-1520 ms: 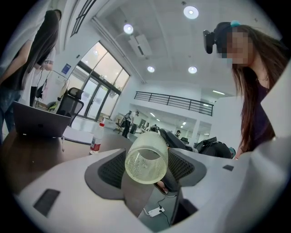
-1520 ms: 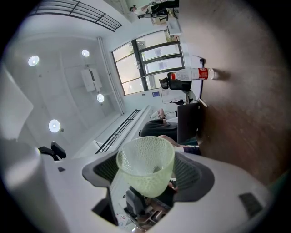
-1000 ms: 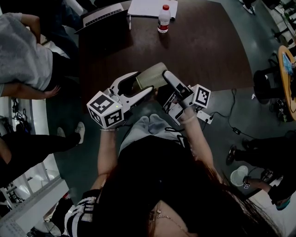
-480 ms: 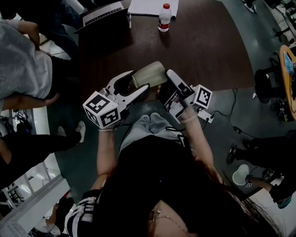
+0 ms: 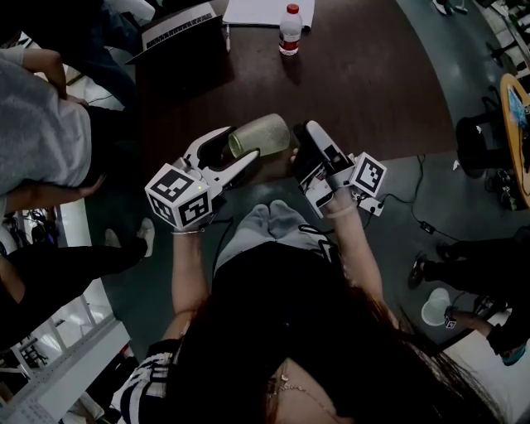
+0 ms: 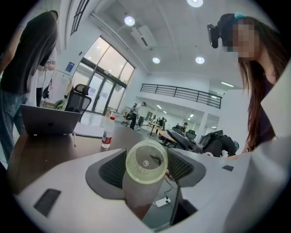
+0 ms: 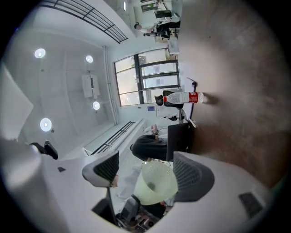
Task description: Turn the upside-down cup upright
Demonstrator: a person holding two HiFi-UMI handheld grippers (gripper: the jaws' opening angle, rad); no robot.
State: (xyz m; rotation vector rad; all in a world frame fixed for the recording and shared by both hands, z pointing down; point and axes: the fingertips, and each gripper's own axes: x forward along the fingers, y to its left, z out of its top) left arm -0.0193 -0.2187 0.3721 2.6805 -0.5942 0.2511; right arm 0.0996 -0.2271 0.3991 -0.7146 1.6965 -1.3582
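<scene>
A translucent yellow-green cup (image 5: 258,135) lies on its side in the air above the near edge of the dark table (image 5: 373,83). My left gripper (image 5: 236,146) is shut on it; in the left gripper view both ribbed pads press the cup (image 6: 146,162), whose round end faces away. My right gripper (image 5: 299,154) stands open at the cup's other end. In the right gripper view the cup (image 7: 157,184) sits between the spread jaws with a gap to the left pad.
A water bottle (image 5: 287,30), a laptop (image 5: 178,25) and papers (image 5: 269,12) sit at the table's far side. People stand and sit at the left (image 5: 41,108). A cable and power strip (image 5: 373,209) lie on the floor to the right.
The left gripper and cup have shifted a little left, the cup lying more level. The right gripper has edged closer to the cup's right end.
</scene>
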